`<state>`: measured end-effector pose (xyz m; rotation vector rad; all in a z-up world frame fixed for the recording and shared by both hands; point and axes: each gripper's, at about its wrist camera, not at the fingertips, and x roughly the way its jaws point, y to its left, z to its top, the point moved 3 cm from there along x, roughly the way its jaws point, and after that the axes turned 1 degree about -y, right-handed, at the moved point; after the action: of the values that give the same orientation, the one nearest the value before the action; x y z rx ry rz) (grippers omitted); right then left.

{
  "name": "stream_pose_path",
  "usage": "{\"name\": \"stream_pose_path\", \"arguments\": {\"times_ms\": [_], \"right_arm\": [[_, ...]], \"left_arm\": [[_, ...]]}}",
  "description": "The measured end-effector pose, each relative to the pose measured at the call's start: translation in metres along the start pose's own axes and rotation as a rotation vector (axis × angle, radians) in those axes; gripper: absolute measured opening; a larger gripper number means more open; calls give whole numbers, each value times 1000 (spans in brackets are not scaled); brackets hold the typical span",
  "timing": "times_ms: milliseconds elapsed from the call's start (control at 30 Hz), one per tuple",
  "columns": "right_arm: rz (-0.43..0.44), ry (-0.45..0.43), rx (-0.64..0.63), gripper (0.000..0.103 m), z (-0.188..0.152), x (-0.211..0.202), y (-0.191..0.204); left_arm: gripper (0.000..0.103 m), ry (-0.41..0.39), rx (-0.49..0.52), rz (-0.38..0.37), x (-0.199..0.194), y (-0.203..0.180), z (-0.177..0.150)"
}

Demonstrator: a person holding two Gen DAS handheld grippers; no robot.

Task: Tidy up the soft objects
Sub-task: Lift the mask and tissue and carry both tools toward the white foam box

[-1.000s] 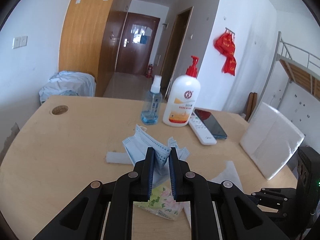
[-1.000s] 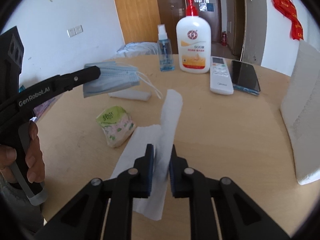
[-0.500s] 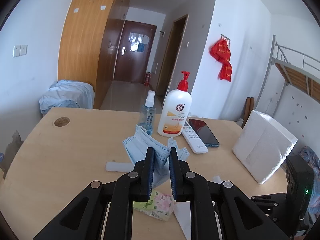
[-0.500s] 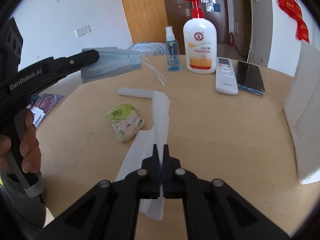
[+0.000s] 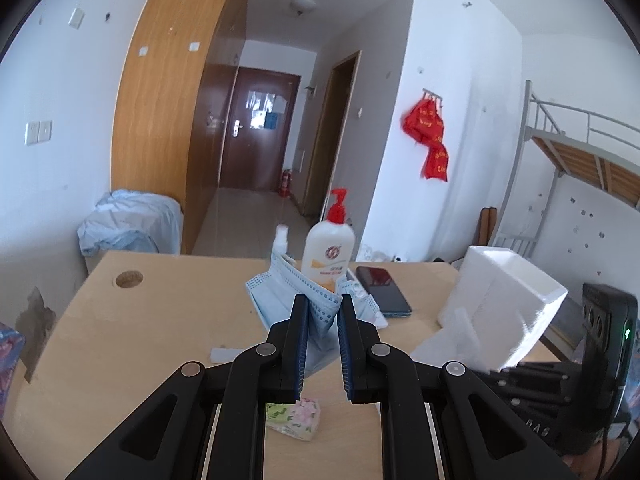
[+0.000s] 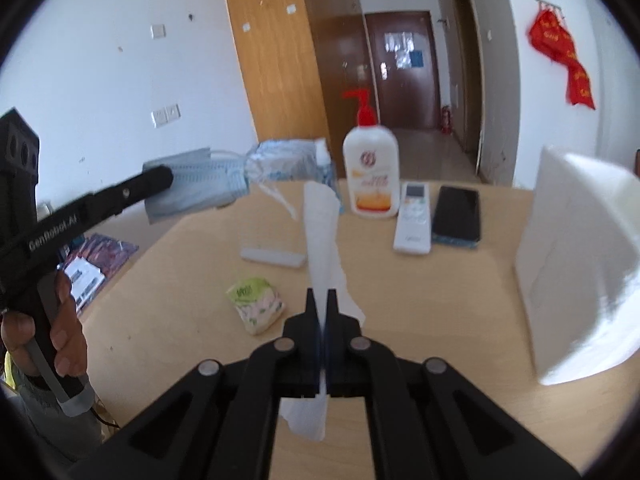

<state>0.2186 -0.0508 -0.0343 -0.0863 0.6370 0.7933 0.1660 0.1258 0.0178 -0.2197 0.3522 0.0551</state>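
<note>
Right gripper jaws now clenched on tissue sheet, lifted off bench. Left gripper holds masks aloft at 12 o'clock. Both soft items raised, probably bound for foam box. Tissue pack remains at 10 o'clock.

A bunch of blue face masks is held up in the air, pinched in the left jaws. A long white tissue stands up from the right jaws. A small flowery tissue pack lies on the worktop.
</note>
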Motion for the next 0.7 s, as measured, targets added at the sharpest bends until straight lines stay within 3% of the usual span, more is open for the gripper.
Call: {"name": "stream_pose_path", "arguments": {"times_ms": [333,700], "right_arm": [[-45,-121,4,3,14,-59,-6],[-97,-190,30,3,2,-111,-15]], "left_arm": [[15,-35,57,-29,-36,-36,16],[15,-52,99,-70,-72,-71,13]]}}
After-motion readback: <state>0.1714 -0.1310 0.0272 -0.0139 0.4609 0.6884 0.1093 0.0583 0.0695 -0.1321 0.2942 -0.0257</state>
